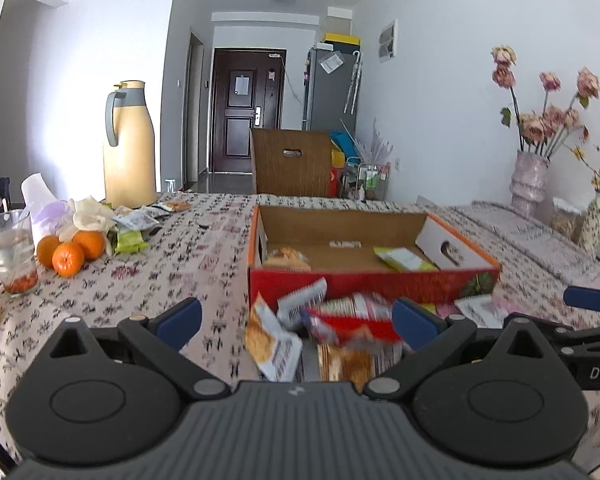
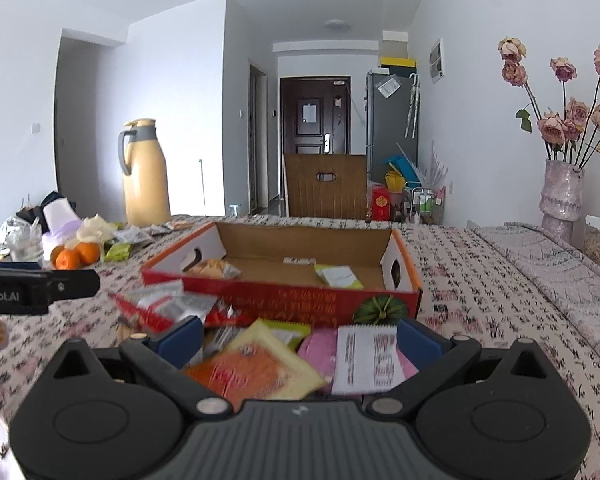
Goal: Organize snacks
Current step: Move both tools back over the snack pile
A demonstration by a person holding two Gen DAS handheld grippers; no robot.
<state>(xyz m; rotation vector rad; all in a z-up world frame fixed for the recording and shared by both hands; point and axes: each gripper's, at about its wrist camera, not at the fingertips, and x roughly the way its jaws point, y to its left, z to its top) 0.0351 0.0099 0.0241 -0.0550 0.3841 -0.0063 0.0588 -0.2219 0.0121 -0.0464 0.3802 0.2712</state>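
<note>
a loose pile of snack packets (image 1: 332,332) lies on the patterned tablecloth (image 1: 160,280) at the lower centre of both wrist views, just in front of the near red wall of a shallow cardboard box (image 1: 364,284). in the left wrist view the pile is blurred: a red packet (image 1: 352,316) lies on top, an orange-and-white packet (image 1: 272,344) to its left. in the right wrist view an orange-and-yellow packet (image 2: 256,364) and a white printed packet (image 2: 370,360) over a pink one (image 2: 320,350) fill the lower centre.

the box sits mid-frame, open at the top, with a bread-like packet (image 1: 286,258) at its left end and a green-and-white packet (image 1: 404,259) toward its right.

the left gripper (image 1: 296,318) is spread wide, its blue fingers on either side of the pile, gripping nothing. the right gripper (image 2: 300,338) is equally wide apart over its packets, with nothing clamped.

more packets (image 1: 136,224) lie at middle left beside three oranges (image 1: 70,252), a glass (image 1: 10,248) and a tall yellow thermos (image 1: 128,148). a vase of dried roses (image 1: 530,178) stands at right, and a wooden chair (image 1: 294,162) stands behind the table.
</note>
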